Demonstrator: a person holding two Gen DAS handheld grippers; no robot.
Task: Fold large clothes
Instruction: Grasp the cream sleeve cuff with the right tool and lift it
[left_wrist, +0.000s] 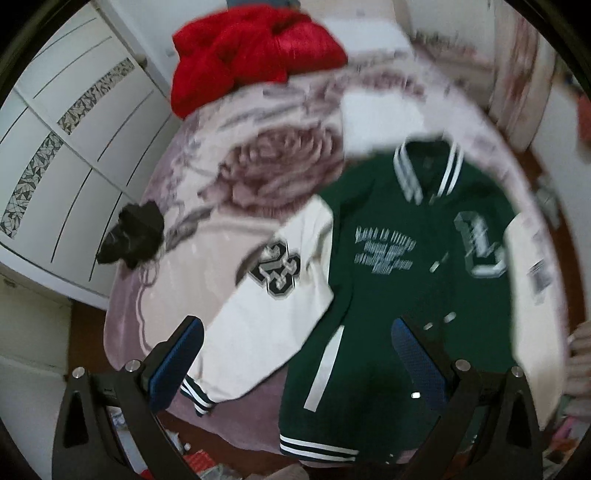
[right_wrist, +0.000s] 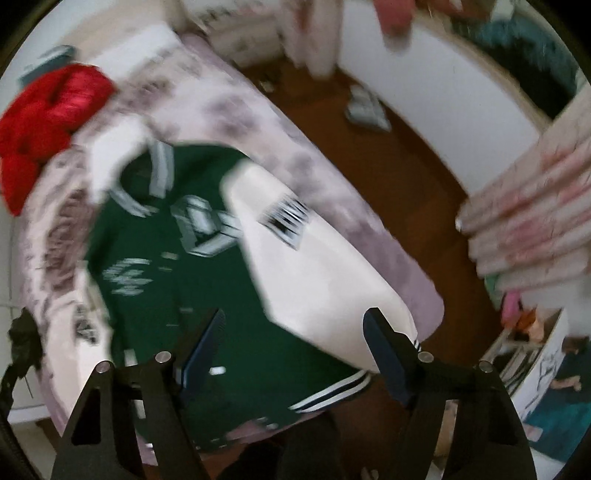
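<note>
A dark green varsity jacket (left_wrist: 388, 295) with white sleeves lies flat, front up, on a bed, collar toward the far side. My left gripper (left_wrist: 297, 328) hovers open above its lower part, one finger over the white sleeve (left_wrist: 258, 325) and the other over the green body. In the right wrist view the same jacket (right_wrist: 166, 295) lies blurred below my right gripper (right_wrist: 295, 317). That gripper's jaws stand apart with nothing between them, over the striped hem and the other white sleeve (right_wrist: 325, 280).
A pink floral blanket (left_wrist: 207, 177) covers the bed. A red garment (left_wrist: 251, 51) is heaped at its far end and a small black item (left_wrist: 133, 236) lies near its left edge. White wardrobe doors (left_wrist: 55, 147) stand to the left. Brown floor (right_wrist: 388, 166) and stacked pink bedding (right_wrist: 528, 221) are on the right.
</note>
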